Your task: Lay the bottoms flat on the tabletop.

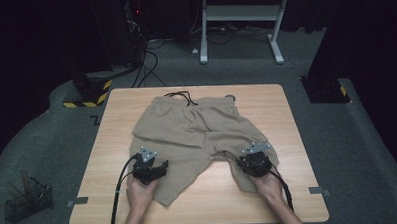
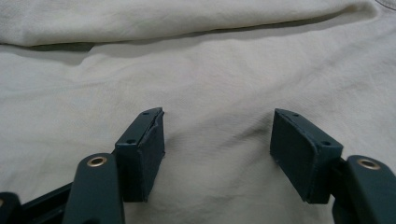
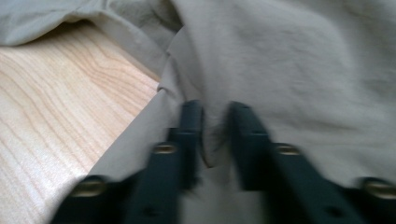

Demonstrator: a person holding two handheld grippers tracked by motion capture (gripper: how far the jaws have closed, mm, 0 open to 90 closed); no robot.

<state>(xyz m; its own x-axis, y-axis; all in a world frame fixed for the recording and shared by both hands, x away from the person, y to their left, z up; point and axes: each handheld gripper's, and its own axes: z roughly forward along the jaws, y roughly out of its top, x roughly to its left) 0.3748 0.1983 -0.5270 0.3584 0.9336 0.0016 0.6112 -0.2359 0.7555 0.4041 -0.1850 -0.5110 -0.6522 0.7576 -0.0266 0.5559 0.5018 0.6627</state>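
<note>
1. The counter (image 1: 287,139) is showing bare wood along its left, right and near edges in the high view, with open strips beside both hands; the far edge is lying just beyond the waistband.
2. The shorts (image 1: 197,137) are lying flat across the middle of the counter, waistband and black drawstring (image 1: 183,96) toward the top of the frame, legs pointing toward the bottom.
3. The left tool (image 1: 153,166) is resting on the lower left leg of the shorts. In the left gripper view its jaws are standing wide apart, with smooth cloth lying between them and nothing pinched.
4. The right tool (image 1: 253,160) is sitting at the lower right leg, near its inner edge. In the right gripper view, which is blurred, its jaws are nearly together and seem to be pinching a raised fold of the shorts between them, with bare counter showing at the left of that frame.
5. A wire basket (image 1: 27,200) is standing on the floor at the lower left, well clear of the counter.
</note>
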